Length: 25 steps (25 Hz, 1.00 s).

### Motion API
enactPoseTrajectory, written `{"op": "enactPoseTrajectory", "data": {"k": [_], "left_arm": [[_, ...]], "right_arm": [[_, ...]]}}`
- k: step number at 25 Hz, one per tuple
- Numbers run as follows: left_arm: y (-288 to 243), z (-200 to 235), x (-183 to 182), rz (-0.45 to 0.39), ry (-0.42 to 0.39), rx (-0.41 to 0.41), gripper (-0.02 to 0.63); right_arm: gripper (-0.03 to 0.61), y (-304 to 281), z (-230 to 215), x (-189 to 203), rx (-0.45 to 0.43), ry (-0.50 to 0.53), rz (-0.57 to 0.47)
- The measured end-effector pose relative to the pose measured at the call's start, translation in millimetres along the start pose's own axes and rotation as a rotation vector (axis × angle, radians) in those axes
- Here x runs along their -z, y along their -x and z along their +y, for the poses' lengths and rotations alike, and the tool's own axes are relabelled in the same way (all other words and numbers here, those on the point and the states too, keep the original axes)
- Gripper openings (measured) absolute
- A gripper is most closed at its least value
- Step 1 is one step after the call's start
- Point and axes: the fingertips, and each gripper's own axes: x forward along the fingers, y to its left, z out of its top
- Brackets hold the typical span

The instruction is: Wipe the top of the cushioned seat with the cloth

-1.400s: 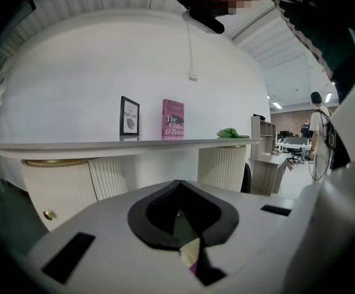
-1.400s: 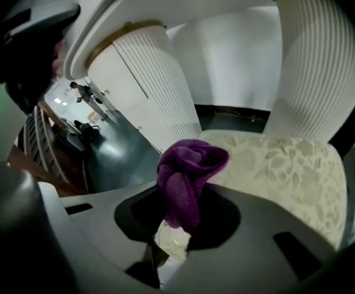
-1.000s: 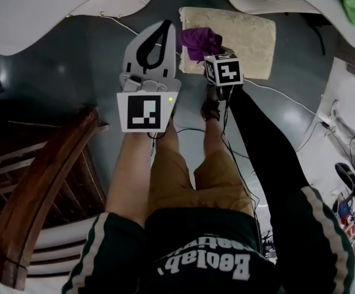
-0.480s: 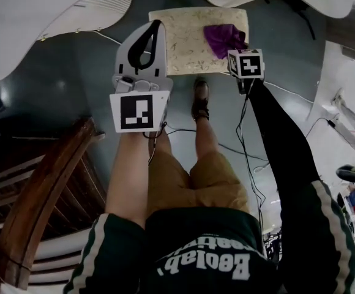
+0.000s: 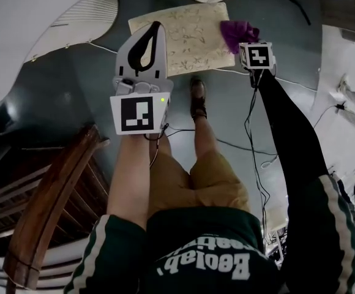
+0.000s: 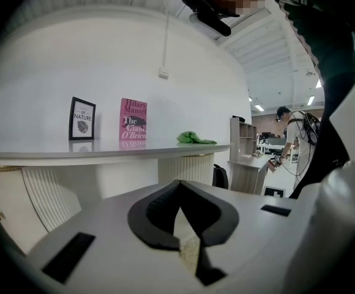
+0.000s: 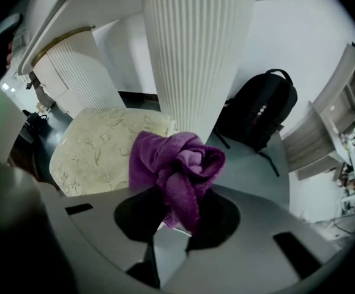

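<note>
We have the purple cloth (image 7: 177, 161) bunched up and clamped in the right gripper (image 7: 165, 225), just past the right edge of the cushioned seat (image 5: 186, 32) on the floor. The left gripper (image 5: 154, 29) hangs by the seat's left side, jaws together on nothing. To wipe well, we should press the cloth flat on the fabric and sweep left in overlapping, even passes.

seat (image 5: 193, 32) corner behind left tool (image 5: 155, 27), backpack (image 7: 260, 112) partly behind pillar (image 7: 196, 48)

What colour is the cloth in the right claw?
Purple. The cloth shows best in the right gripper view, pinched in the right claw.
</note>
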Motion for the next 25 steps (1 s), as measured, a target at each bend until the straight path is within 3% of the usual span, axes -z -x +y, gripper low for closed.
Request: {"op": "enactPoseTrajectory", "data": {"k": [6, 11, 19, 25], "left_arm": [[-0.3, -8.8, 3.6, 0.010, -0.003, 0.013, 0.014], [16.6, 5.8, 7.6, 0.009, 0.004, -0.015, 0.014], [53.8, 52.1, 13.2, 0.009, -0.013, -0.060, 0.014], [87.0, 89.5, 17.6, 0.006, -0.012, -0.080, 0.014]], "right_arm": [[0.083, 5.9, -1.8, -1.7, -0.014, -0.020, -0.045], [0.083, 26.7, 36.0, -17.5, -0.178, -0.045, -0.241], [0.083, 70.2, 163.0, -34.7, -0.357, -0.034, -0.348], [0.084, 76.5, 289.0, -30.3, -0.502, 0.038, -0.319]]}}
